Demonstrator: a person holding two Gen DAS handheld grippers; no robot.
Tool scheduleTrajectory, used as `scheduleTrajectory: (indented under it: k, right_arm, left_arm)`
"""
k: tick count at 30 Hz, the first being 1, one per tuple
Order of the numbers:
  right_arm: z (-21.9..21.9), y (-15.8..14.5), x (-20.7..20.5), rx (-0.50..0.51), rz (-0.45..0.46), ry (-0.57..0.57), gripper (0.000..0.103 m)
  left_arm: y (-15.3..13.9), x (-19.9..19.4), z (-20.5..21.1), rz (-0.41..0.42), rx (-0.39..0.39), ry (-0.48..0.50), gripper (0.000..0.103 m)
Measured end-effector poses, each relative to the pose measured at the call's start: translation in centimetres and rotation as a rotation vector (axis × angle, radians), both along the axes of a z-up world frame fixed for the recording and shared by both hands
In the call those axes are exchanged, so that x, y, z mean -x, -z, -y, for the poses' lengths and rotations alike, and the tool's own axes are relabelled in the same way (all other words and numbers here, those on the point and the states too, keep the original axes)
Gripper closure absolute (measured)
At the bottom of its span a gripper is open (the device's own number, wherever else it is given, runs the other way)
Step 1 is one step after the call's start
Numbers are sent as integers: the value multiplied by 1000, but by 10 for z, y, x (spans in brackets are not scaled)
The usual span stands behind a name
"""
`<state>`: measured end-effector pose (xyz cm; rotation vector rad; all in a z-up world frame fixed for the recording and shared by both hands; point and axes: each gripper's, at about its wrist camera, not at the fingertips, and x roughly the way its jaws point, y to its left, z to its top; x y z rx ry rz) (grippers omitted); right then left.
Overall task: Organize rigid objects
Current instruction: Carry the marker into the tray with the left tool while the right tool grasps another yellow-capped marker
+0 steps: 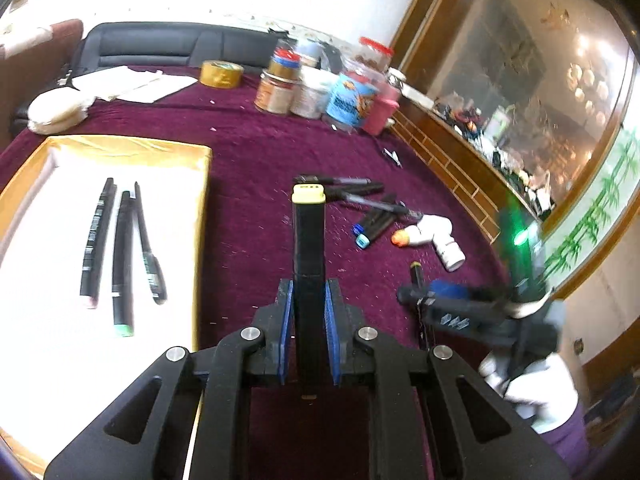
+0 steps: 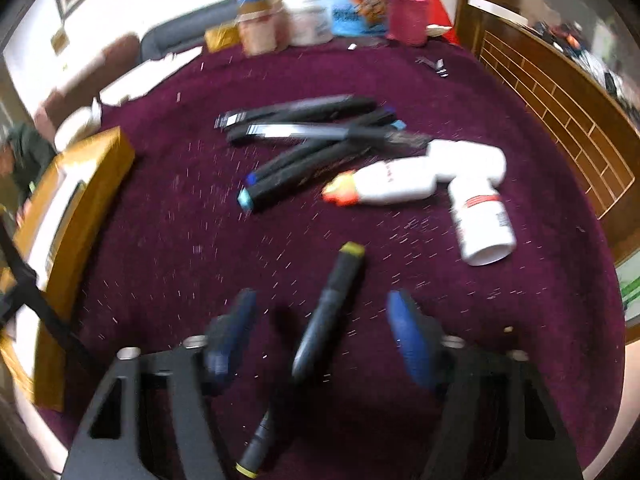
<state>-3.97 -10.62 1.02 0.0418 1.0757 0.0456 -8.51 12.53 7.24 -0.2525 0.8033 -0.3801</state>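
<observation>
Right wrist view: right tongs (image 2: 320, 320) over purple cloth (image 2: 160, 240), jaws apart, blue pads either side of a black marker (image 2: 328, 312) lying on the cloth at lower centre. Marker between the pads but clear of both; gap on each side, nothing gripped yet. Marker long axis near vertical in frame, yellow tip toward upper right, tail running down under the tongs body, so roughly along the pointing line and across the closing direction. Reads as well lined up for a pinch at mid-barrel; slight lean to the right, may roll or skew as pads meet. Frame blurred, exact contact with cloth not certain. Further up: heap of markers (image 2: 312, 140) at centre, long axes mostly left-right; white bottles (image 2: 440, 184) at centre right, just beside the heap. Left wrist view: left tongs (image 1: 310, 312) closed tight on a yellow-capped marker (image 1: 308, 240), barrel standing straight out along the fingers, cap toward frame centre. Gold-edged tray (image 1: 200, 200) at left of frame, three markers (image 1: 120, 256) lying inside, near parallel, long axes up-down in frame. Held marker right of the tray edge, over cloth, axis close to parallel with those three. Judgement: left tongs nearer the tray, right tongs nearer the loose marker; next for the right a close on the barrel, for the left a carry leftward over the tray.
</observation>
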Motion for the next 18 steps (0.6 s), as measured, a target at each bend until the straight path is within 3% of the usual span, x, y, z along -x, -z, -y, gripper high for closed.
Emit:
scheduleTrajectory:
  k: [3, 7, 13, 18]
  right_arm:
    - [-11, 1, 6, 44, 34, -18, 89]
    - [-9, -10, 15, -80, 51, -43, 90]
    - [-35, -57, 25, -286, 145, -161, 90]
    - [-87, -78, 12, -463, 115, -306, 90]
  left_arm:
    - [-8, 7, -22, 18, 56, -13, 91]
    - [-17, 16, -53, 25, 137, -35, 91]
    - [-34, 30, -111, 48, 246, -81, 91]
    - [-35, 19, -147, 21, 216, -116, 91]
